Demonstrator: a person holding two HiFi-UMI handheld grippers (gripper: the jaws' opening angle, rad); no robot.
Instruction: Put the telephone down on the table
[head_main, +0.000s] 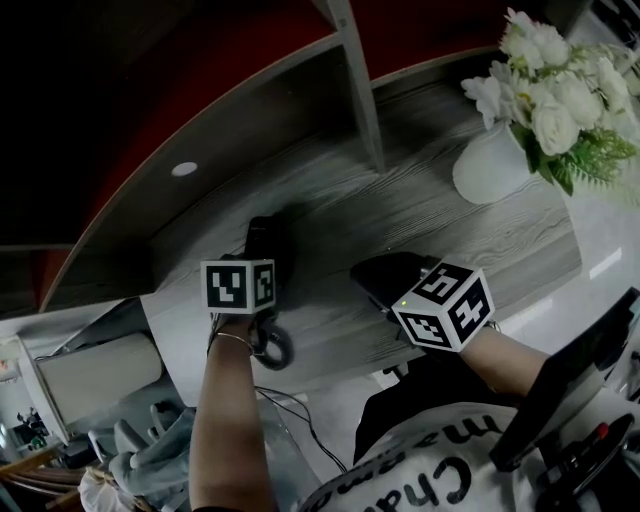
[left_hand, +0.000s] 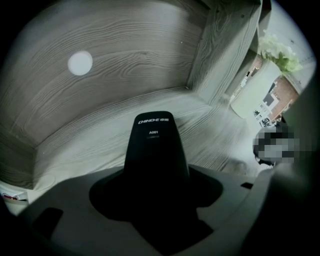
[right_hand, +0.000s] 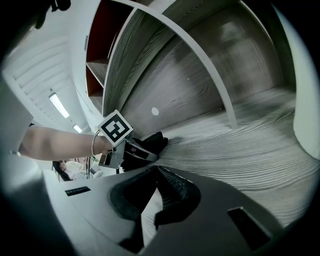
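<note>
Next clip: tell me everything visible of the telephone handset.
The telephone handset is a black, smooth, plastic-looking bar that tapers to a rounded end with small light print. The left gripper is clamped on its near part and angles it down toward the grey wood-grain table. Whether its tip touches the table cannot be told.

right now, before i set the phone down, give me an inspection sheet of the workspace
surface: grey wood-grain table, bare around the grippers
job's things: black telephone handset in the left gripper, far end low over the table; contact cannot be told
clutter: white vase of white flowers at the far right
grippers: left gripper shut on the handset; right gripper shut, empty, over the table's near edge
cables: thin dark wires below the table's near edge; no handset cord seen
surroundings: shelf divider standing on the table, red back panel behind
</note>
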